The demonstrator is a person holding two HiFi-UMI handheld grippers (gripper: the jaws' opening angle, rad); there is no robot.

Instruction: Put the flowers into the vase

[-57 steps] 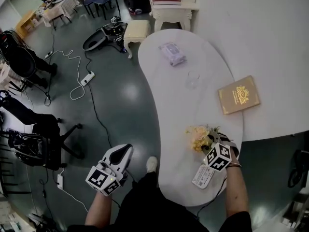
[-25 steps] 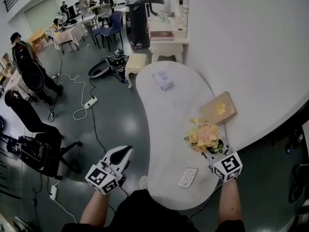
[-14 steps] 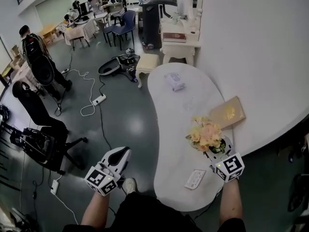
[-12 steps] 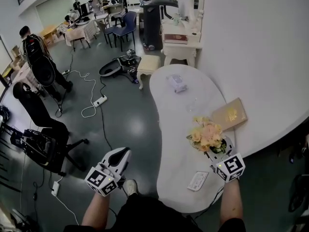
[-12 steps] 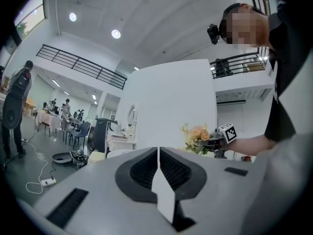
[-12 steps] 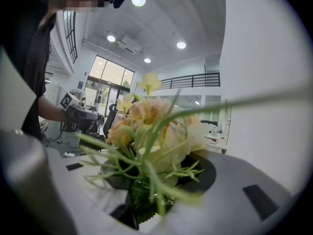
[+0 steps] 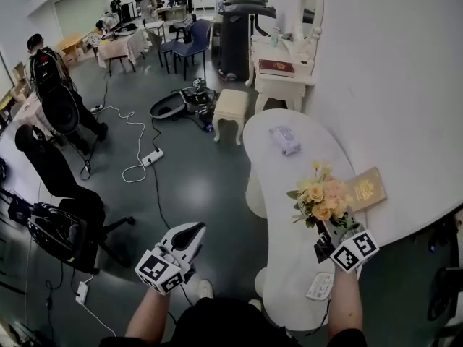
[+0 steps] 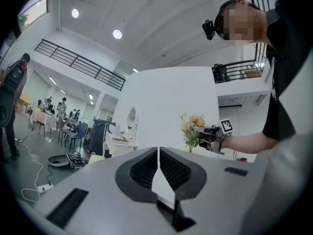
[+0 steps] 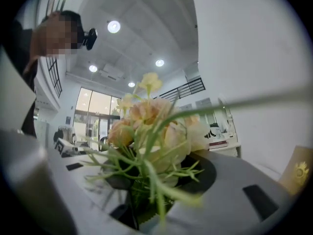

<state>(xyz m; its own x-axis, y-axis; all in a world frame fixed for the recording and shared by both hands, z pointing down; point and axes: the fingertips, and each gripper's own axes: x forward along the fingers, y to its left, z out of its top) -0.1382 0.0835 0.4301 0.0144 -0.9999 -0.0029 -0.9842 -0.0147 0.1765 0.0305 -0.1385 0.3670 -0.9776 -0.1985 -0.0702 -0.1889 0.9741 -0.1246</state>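
A bouquet of peach and yellow flowers (image 7: pixel 322 196) stands upright over the white table (image 7: pixel 278 194), with my right gripper (image 7: pixel 334 231) shut on its green stems. In the right gripper view the blooms (image 9: pixel 154 119) fill the middle and the stems run down between the jaws of that gripper (image 9: pixel 146 199). My left gripper (image 7: pixel 189 233) hangs over the grey floor left of the table, shut with nothing in it (image 8: pixel 159 165). From the left gripper view I see the flowers (image 8: pixel 193 131) held out by the right gripper (image 8: pixel 214 133). No vase can be made out on the table.
On the table lie a tissue pack (image 7: pixel 284 139), a gold book (image 7: pixel 367 188) and a small white card (image 7: pixel 318 286) near my right forearm. A cream stool (image 7: pixel 231 107) and a dressing table (image 7: pixel 282 71) stand beyond. Cables (image 7: pixel 134 161), chairs and people occupy the floor at left.
The right gripper has carried the bouquet up and farther along the table, leaving the white card behind it. The left gripper has moved along beside the table, still shut.
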